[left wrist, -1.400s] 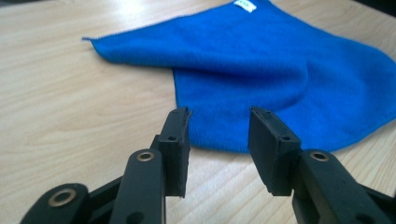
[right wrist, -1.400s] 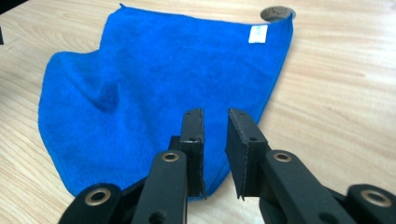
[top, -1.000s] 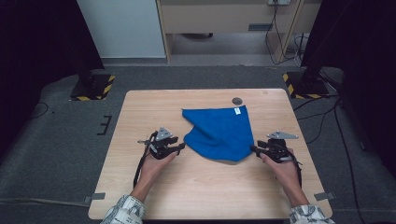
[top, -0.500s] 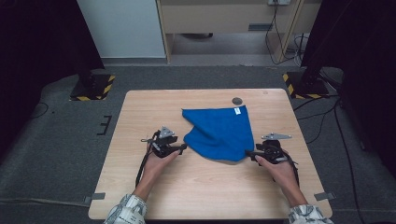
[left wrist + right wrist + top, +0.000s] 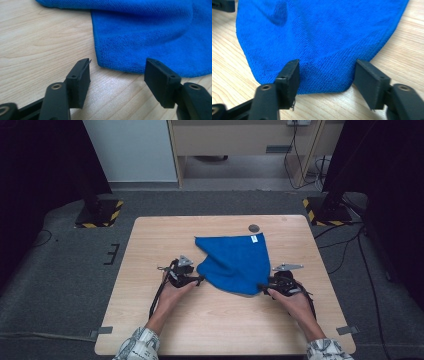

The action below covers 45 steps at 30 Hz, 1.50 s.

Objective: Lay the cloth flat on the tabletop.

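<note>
On wooden table (image 5: 150, 320), blue cloth (image 5: 234, 262), grey carpet (image 5: 60, 285) around

Your cloth (image 5: 234, 262): blue terry-like microfibre, matt, fine looped nap, stitched hem; small white label (image 5: 254, 239) at its far corner. Table (image 5: 150, 250) beneath cloth: pale wood-grain top, smooth, faint satin sheen. Your left gripper (image 5: 117, 77) and right gripper (image 5: 327, 80), at cloth's near edge: black plastic, matt, metal rivets. Floor (image 5: 60, 270) around table: grey carpet, rough.
</note>
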{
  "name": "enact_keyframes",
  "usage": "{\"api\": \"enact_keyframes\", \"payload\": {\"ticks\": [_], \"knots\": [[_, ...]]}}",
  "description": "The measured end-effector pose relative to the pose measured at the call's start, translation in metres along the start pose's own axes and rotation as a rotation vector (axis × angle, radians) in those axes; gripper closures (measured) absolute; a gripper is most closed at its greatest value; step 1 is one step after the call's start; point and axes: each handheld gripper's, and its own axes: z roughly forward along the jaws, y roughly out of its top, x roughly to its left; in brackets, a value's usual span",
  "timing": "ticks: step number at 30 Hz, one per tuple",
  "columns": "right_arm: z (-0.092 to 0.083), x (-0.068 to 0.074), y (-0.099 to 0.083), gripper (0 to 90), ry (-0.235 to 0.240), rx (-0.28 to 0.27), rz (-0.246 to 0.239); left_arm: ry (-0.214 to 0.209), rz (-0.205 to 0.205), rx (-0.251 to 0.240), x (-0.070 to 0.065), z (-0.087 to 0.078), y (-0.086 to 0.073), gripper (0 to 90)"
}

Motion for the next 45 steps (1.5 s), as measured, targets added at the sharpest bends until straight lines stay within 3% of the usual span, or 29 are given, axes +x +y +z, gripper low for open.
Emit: {"api": "enact_keyframes", "payload": {"ticks": [6, 10, 14, 20, 24, 30, 33, 36, 45], "knots": [[0.003, 0.005, 0.002, 65.8, 0.003, 0.003, -0.032, -0.018, 0.005, -0.005, -0.001, 0.003, 0.0, 50.6], [0.001, 0.006, 0.005, 78.6, 0.007, -0.009, -0.048, -0.028, 0.017, 0.002, -0.004, 0.005, 0.002, 72.0], [0.002, 0.009, 0.013, 82.3, 0.009, -0.011, -0.06, -0.035, 0.033, 0.016, -0.01, 0.006, 0.005, 90.0], [0.011, 0.019, 0.036, 82.9, 0.007, -0.004, -0.075, -0.047, 0.025, -0.009, -0.015, -0.006, 0.012, 90.0], [0.025, 0.028, 0.051, 77.9, -0.006, 0.014, -0.083, -0.039, 0.014, -0.006, -0.013, -0.006, 0.011, 89.7], [0.042, 0.037, 0.063, 52.4, 0.0, -0.007, -0.108, 0.012, 0.022, -0.005, -0.01, -0.002, 0.007, 60.8], [0.036, 0.034, 0.062, 45.9, -0.002, -0.016, -0.11, 0.051, 0.035, -0.002, -0.008, 0.0, 0.005, 54.3], [0.027, 0.028, 0.059, 43.1, 0.002, -0.055, -0.098, 0.048, 0.011, -0.006, -0.004, 0.002, 0.003, 49.9], [-0.012, 0.004, 0.034, 51.3, -0.042, -0.084, -0.062, 0.041, 0.042, -0.008, -0.002, 0.008, 0.001, 48.6]]}}
